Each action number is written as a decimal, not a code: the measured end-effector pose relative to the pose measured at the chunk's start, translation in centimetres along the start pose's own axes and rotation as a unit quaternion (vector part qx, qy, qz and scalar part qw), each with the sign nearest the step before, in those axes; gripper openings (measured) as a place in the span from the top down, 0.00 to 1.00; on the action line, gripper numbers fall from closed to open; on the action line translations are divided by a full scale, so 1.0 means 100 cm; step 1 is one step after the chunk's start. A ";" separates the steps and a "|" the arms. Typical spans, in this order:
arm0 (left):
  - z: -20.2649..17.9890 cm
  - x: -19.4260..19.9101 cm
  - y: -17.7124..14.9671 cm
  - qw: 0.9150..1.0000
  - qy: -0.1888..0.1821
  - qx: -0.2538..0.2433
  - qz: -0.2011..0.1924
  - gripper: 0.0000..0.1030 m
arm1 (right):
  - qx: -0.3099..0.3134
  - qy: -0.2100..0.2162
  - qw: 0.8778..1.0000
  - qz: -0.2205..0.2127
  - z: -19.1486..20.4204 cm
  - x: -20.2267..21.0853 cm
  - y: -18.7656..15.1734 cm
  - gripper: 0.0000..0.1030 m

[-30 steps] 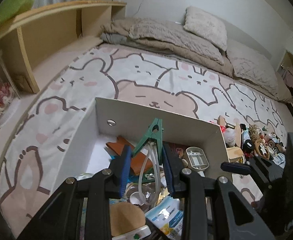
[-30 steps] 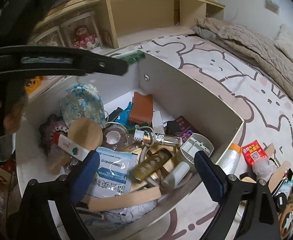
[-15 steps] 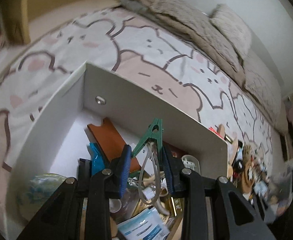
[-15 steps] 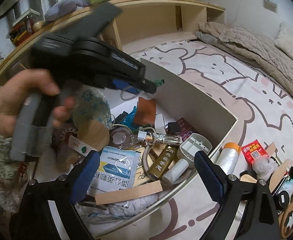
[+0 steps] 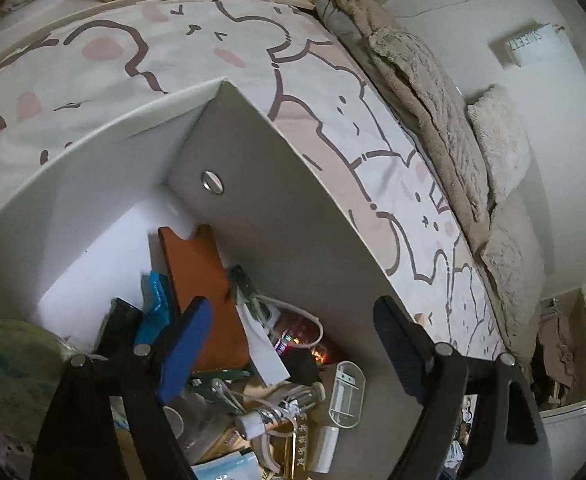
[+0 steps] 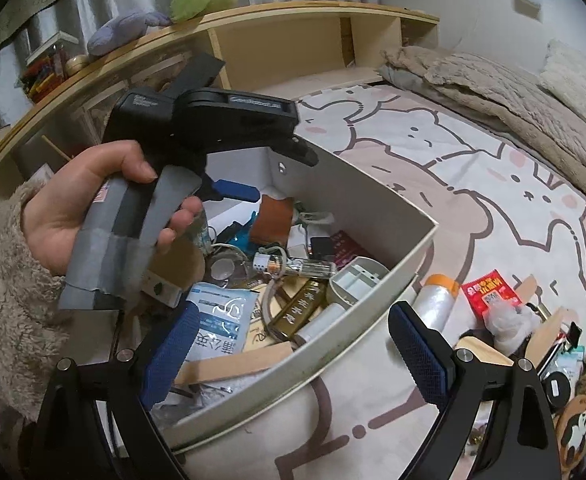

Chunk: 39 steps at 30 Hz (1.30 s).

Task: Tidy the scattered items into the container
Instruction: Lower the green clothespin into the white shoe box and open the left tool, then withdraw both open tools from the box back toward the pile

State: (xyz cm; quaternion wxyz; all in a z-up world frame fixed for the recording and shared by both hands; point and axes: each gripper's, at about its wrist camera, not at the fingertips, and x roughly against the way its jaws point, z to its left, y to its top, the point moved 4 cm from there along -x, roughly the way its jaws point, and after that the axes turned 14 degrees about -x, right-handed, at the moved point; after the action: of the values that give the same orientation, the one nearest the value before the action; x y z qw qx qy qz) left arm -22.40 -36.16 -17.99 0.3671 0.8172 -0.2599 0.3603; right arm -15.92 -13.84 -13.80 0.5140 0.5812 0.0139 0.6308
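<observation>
Left gripper over box, jaws wide, nothing held.
Its jaws have just been opening; the green clip with white cord lies in the box against the far wall, beside the orange card. Right gripper released, empty, above the box's near rim.
</observation>
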 end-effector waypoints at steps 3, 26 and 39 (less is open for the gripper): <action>-0.003 0.004 -0.001 1.000 -0.003 -0.005 0.002 0.19 | -0.008 0.002 1.000 -0.004 -0.003 0.003 0.000 0.08; -0.017 0.061 -0.028 0.991 0.083 -0.100 -0.025 0.19 | -0.024 0.013 0.998 -0.054 0.006 0.048 0.008 0.08; -0.038 0.109 -0.050 0.973 0.128 -0.175 -0.084 0.00 | -0.049 0.006 0.994 -0.093 0.002 0.080 0.012 0.08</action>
State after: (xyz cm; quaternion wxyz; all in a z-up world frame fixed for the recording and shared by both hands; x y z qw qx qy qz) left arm -13.90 -31.94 -9.76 0.5636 0.7064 -0.2004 0.3784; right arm -14.88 -9.14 -7.25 0.5979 0.5478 0.0404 0.5837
